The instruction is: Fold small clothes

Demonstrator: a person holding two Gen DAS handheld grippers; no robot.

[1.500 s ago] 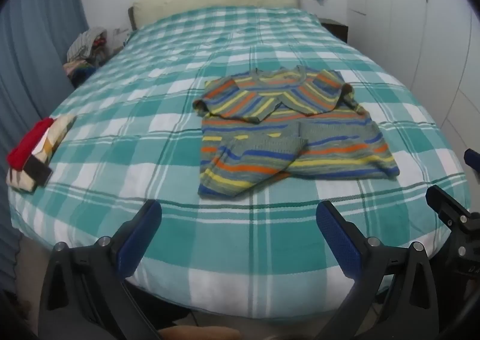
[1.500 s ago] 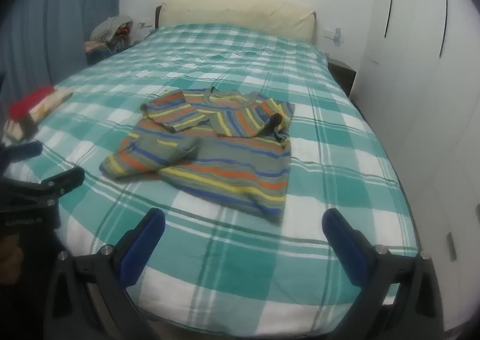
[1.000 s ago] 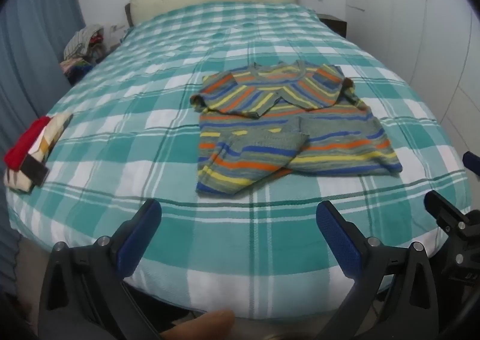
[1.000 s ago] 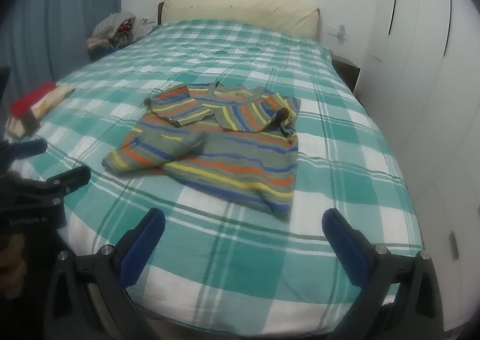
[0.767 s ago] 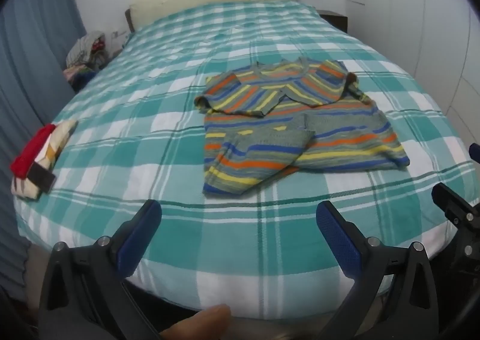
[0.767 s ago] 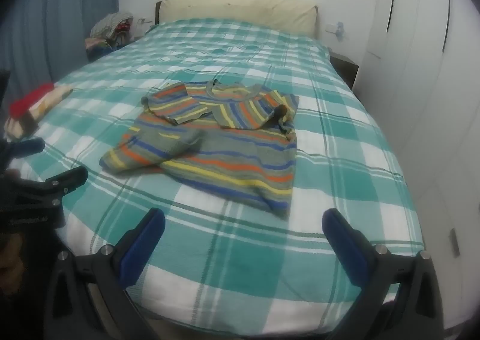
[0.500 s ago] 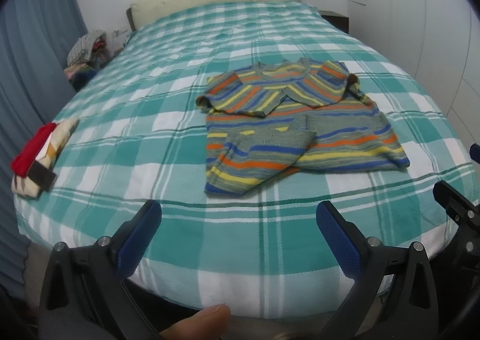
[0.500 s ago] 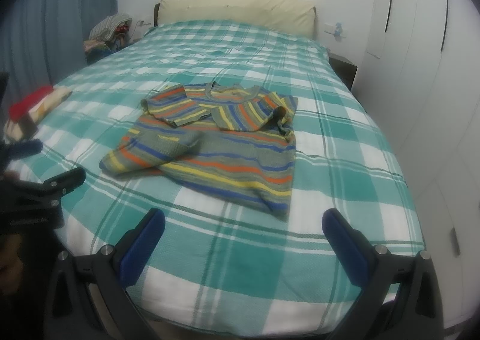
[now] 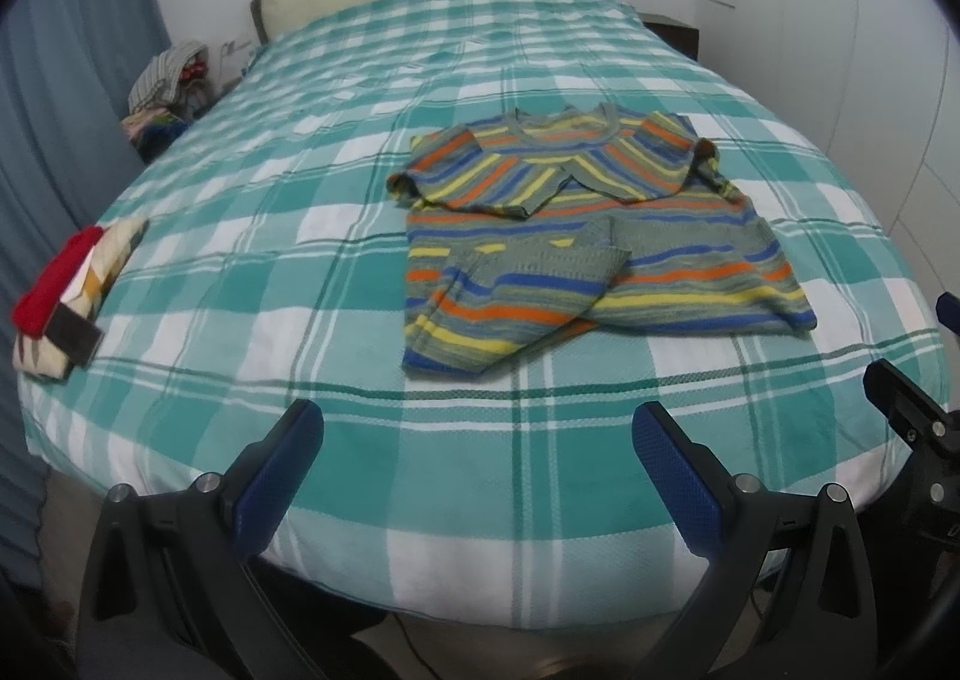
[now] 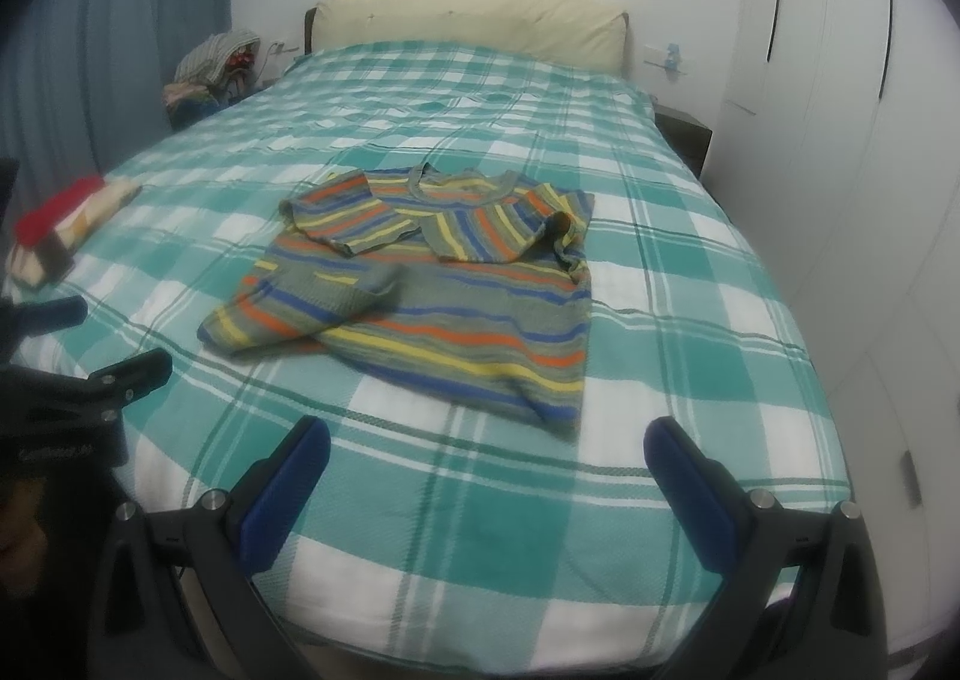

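At the bed's left edge lies a folded red and cream stack, while the striped sweater rests flat near the foot of the bed, its sleeves already folded in and its length running toward the headboard. The left gripper and right gripper hover wide open and empty over the foot edge; the hem's left corner lies ahead of the left gripper, the right corner nearer the right one.

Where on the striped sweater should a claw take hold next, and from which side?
Probably the near hem corner of the striped sweater, approached from the foot of the bed: the edge lies flat, exposed and nearest the open right claw; both sleeves are already folded in.
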